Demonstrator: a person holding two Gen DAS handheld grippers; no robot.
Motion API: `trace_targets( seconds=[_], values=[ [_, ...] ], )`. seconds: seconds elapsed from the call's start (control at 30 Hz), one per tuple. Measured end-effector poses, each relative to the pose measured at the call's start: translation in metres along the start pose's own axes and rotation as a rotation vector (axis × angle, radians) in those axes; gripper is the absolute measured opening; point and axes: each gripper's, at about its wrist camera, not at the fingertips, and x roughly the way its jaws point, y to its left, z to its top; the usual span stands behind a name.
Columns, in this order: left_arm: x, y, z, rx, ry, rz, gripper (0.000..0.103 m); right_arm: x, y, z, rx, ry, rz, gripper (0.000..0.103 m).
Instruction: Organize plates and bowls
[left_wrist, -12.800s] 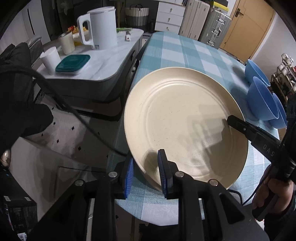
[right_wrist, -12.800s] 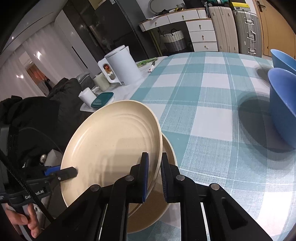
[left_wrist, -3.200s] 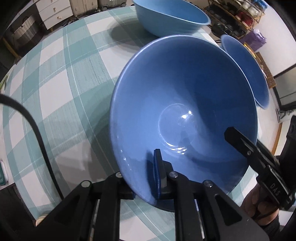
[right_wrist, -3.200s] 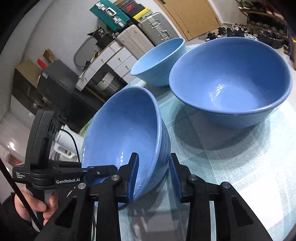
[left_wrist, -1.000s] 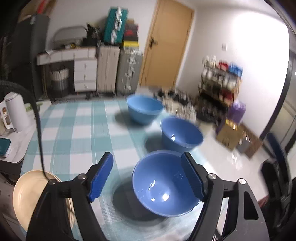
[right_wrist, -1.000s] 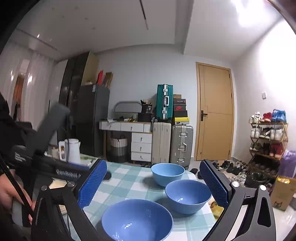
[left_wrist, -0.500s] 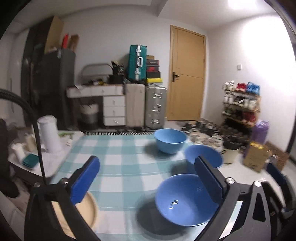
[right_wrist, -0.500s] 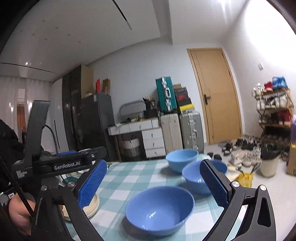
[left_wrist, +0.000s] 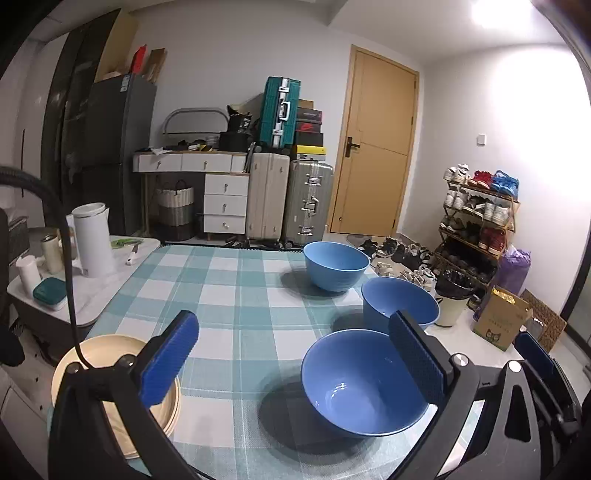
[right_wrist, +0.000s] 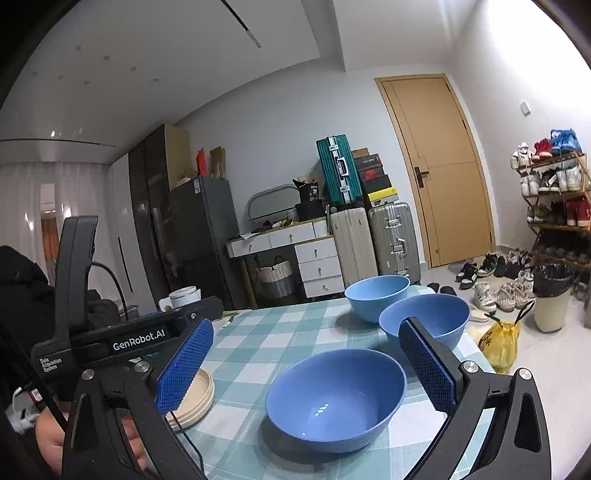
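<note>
While your left gripper (left_wrist: 293, 360) has just spread its blue pads wide, nothing sits between them, and your right gripper (right_wrist: 306, 369) likewise gapes empty. Three round blue ceramic bowls stand apart on the teal checked tablecloth (left_wrist: 229, 291): nearest bowl (left_wrist: 364, 384) at lower centre, middle bowl (left_wrist: 400, 304) and farthest bowl (left_wrist: 336, 264) toward upper right. Stacked cream plates (left_wrist: 110, 354) rest at lower left.
</note>
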Motion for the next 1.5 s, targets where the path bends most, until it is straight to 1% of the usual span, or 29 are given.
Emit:
trace_targets(
  seconds=[0.1, 0.2, 0.27, 0.33, 0.43, 0.6, 0.7, 0.73, 0.8, 0.9, 0.97, 1.03, 1.07, 1.13, 1.17, 1.2, 1.27, 1.3, 1.37, 1.4, 1.43, 1.47, 1.5],
  values=[
    [-0.004, 0.0, -0.004, 0.006, -0.023, 0.02, 0.103, 0.004, -0.004, -0.003, 0.032, 0.021, 0.003, 0.102],
    [-0.002, 0.001, -0.005, -0.002, -0.005, 0.009, 0.103, 0.007, -0.008, -0.004, 0.054, 0.03, 0.004, 0.102],
    [-0.002, 0.0, -0.006, -0.004, 0.004, 0.021, 0.103, 0.007, -0.01, -0.005, 0.058, 0.033, 0.004, 0.102],
    [-0.008, -0.002, -0.006, 0.002, -0.032, 0.034, 0.103, 0.008, -0.009, -0.006, 0.057, 0.035, 0.014, 0.102],
    [-0.016, -0.004, -0.006, 0.012, -0.063, 0.02, 0.103, 0.009, -0.008, -0.008, 0.049, 0.04, 0.015, 0.102],
    [-0.013, -0.007, -0.005, 0.028, -0.038, -0.001, 0.103, 0.011, -0.011, -0.012, 0.064, 0.051, 0.019, 0.102],
    [-0.012, -0.011, -0.006, 0.064, -0.035, 0.023, 0.103, 0.012, -0.015, -0.015, 0.075, 0.055, 0.015, 0.102],
    [-0.014, -0.015, -0.006, 0.1, -0.051, 0.025, 0.103, 0.013, -0.017, -0.016, 0.076, 0.061, 0.014, 0.102],
    [-0.013, -0.019, -0.002, 0.14, -0.058, 0.019, 0.103, 0.018, -0.02, -0.017, 0.08, 0.068, 0.009, 0.102],
    [-0.004, -0.02, 0.013, 0.17, -0.038, 0.004, 0.103, 0.025, -0.032, -0.018, 0.089, 0.08, -0.009, 0.102],
    [0.01, -0.016, 0.029, 0.173, 0.003, -0.04, 0.103, 0.028, -0.04, -0.015, 0.089, 0.088, -0.026, 0.102],
    [0.028, -0.015, 0.048, 0.185, 0.039, -0.065, 0.103, 0.031, -0.052, -0.008, 0.086, 0.083, -0.041, 0.102],
    [0.035, -0.015, 0.056, 0.192, 0.04, -0.063, 0.103, 0.032, -0.057, -0.003, 0.086, 0.076, -0.052, 0.102],
    [0.056, -0.024, 0.072, 0.244, 0.049, -0.06, 0.103, 0.033, -0.069, 0.007, 0.085, 0.055, -0.069, 0.102],
    [0.066, -0.03, 0.077, 0.271, 0.065, -0.07, 0.103, 0.034, -0.075, 0.013, 0.081, 0.048, -0.073, 0.102],
    [0.08, -0.036, 0.081, 0.303, 0.098, -0.083, 0.103, 0.035, -0.079, 0.018, 0.076, 0.043, -0.072, 0.102],
    [0.12, -0.053, 0.088, 0.36, 0.227, -0.138, 0.103, 0.04, -0.087, 0.028, 0.049, 0.043, -0.07, 0.102],
    [0.145, -0.064, 0.088, 0.393, 0.306, -0.161, 0.103, 0.042, -0.089, 0.031, 0.033, 0.044, -0.071, 0.102],
    [0.177, -0.081, 0.085, 0.435, 0.384, -0.179, 0.103, 0.047, -0.093, 0.036, -0.007, 0.043, -0.084, 0.102],
    [0.193, -0.089, 0.083, 0.445, 0.429, -0.187, 0.103, 0.048, -0.095, 0.037, -0.016, 0.044, -0.09, 0.102],
    [0.215, -0.096, 0.081, 0.423, 0.496, -0.203, 0.103, 0.051, -0.099, 0.037, -0.019, 0.046, -0.095, 0.102],
    [0.227, -0.099, 0.079, 0.395, 0.54, -0.229, 0.103, 0.054, -0.103, 0.036, -0.012, 0.05, -0.093, 0.102],
    [0.243, -0.102, 0.075, 0.361, 0.611, -0.274, 0.103, 0.057, -0.108, 0.036, 0.0, 0.057, -0.087, 0.102]
  ],
)
